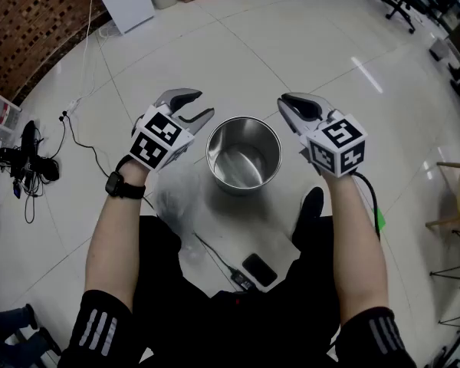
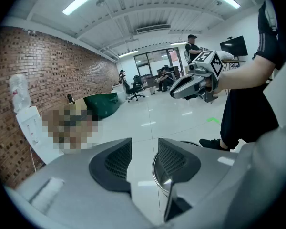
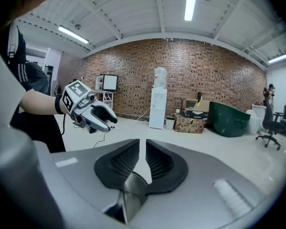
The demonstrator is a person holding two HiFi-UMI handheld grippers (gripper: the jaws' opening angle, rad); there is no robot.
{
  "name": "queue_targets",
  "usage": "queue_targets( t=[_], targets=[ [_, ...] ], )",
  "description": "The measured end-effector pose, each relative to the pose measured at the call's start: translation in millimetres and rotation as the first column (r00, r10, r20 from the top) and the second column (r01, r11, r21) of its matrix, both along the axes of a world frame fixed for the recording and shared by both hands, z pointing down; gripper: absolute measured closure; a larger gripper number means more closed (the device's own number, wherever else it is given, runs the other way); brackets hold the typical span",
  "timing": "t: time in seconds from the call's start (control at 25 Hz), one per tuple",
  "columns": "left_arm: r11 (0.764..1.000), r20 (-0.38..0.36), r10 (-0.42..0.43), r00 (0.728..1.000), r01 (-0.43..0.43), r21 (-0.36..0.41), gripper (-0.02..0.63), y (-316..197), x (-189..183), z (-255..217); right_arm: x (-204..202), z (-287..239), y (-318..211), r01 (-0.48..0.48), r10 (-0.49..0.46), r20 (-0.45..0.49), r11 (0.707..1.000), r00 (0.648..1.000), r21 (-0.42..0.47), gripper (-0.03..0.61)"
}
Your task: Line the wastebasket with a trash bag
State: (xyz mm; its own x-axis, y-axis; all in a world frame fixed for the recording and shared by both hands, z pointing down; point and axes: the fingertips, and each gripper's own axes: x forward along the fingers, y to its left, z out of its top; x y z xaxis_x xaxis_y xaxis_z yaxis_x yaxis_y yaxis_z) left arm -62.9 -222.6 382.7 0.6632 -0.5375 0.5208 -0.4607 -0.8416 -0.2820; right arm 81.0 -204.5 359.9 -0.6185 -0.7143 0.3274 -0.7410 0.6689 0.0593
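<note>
Currently the left tool is held released, the right tool nearly clenched, both empty. The trash bag at the wastebasket's seven o'clock could be torn if pinched roughly.

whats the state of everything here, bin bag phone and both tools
wastebasket: upright, empty, no liner.
trash bag: lying loose on the floor, outside the wastebasket.
phone: flat on the floor, screen dark.
left tool: jaws wide apart, nothing between them.
right tool: jaws nearly together, slim gap, nothing held.
</note>
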Motion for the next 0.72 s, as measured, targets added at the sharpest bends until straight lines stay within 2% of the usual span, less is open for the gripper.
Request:
queue_targets(
  t=[0.32, 0.48, 0.6, 0.72],
  targets=[
    [0.994, 0.085, -0.045, 0.995, 0.053, -0.093, 0.423, -1, -38, 45, -11, 8, 4, 0.029, -0.03, -0.03, 0.999, 0.999, -0.023, 0.505],
    [0.974, 0.154, -0.062, 0.986, 0.093, -0.207, 0.411, 5, -68, 92, -22, 7, 3, 0.049, -0.049, -0.033, 0.999, 0.998, -0.015, 0.505],
    [0.93, 0.209, -0.065, 0.976, 0.135, -0.342, 0.397, 18, -95, 141, -34, 8, 4, 0.067, -0.067, -0.049, 0.998, 0.997, -0.007, 0.505],
    [0.851, 0.268, -0.079, 0.96, 0.205, -0.484, 0.393, 36, -127, 195, -45, 12, 3, 0.084, -0.085, -0.074, 0.996, 0.994, -0.008, 0.505]
  ],
)
